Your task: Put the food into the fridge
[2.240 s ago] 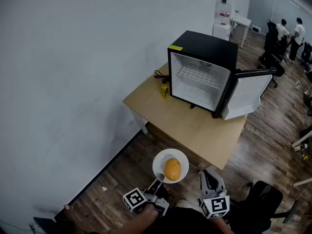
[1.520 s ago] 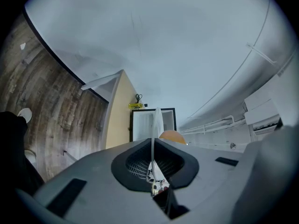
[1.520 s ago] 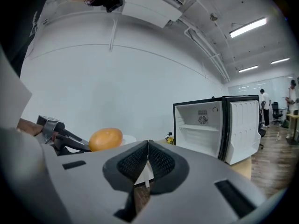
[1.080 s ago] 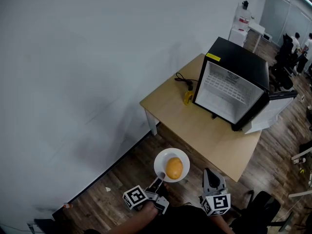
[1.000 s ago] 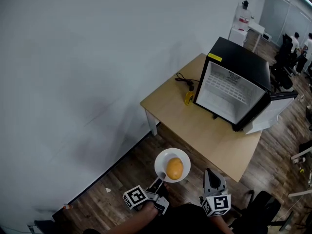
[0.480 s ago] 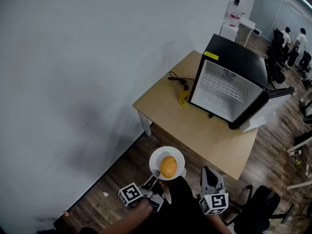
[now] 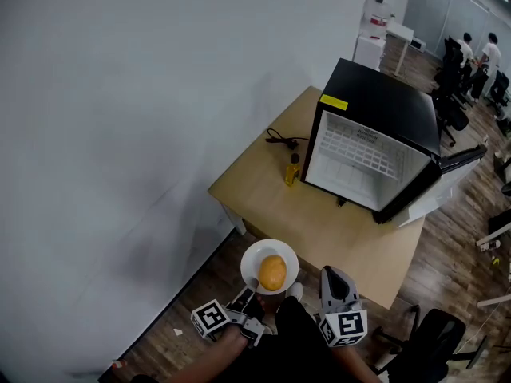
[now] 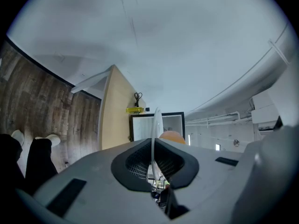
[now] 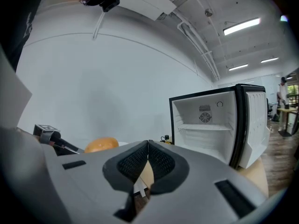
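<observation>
Dark plank flooring [image 7: 184, 309] lay nearest me. Over it my left gripper [image 7: 252, 296] was clamped on the rim of a round white plate [image 7: 249, 260], which carried a single rounded orange food item [image 7: 272, 272]. My right gripper [image 7: 333, 274], just beside the plate, had its jaws pressed together on nothing. Farther off, on a light wooden table [image 7: 263, 194], stood a small black fridge [image 7: 383, 102], its door [image 7: 447, 183] swung open, showing a white interior with a wire shelf [image 7: 363, 146].
</observation>
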{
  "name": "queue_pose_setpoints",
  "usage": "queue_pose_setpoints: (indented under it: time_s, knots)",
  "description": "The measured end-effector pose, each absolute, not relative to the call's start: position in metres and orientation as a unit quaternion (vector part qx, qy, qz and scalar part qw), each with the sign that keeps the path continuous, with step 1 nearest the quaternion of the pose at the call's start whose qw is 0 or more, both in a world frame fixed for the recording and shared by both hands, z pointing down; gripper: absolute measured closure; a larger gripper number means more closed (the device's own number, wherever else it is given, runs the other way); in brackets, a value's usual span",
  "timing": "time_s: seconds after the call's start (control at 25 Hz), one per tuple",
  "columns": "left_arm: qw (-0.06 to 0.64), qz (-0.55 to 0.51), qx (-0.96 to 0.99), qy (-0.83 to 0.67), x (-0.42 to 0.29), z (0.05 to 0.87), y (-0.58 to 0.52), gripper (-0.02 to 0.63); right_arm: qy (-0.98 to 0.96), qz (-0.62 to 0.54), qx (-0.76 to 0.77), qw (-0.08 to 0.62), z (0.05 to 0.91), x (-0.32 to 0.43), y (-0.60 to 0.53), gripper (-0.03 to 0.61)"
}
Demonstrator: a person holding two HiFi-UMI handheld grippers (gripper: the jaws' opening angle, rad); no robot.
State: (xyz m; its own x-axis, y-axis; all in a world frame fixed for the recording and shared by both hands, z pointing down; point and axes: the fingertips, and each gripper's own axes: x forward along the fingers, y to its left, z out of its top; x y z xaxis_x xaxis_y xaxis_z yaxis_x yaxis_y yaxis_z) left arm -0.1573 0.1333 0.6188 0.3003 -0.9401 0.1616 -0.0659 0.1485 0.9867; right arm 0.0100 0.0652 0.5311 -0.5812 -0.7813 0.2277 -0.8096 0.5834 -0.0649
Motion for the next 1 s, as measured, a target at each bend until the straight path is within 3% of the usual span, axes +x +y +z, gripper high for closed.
queue_pose_setpoints:
  time_s: [1.0]
  knots:
    - [0.613,-0.347,0.575,-0.417,-0.073,0.585,-0.086,0.594,-0.853,0.088,0.508,0.081,0.546,0.112,-0.128,0.518]
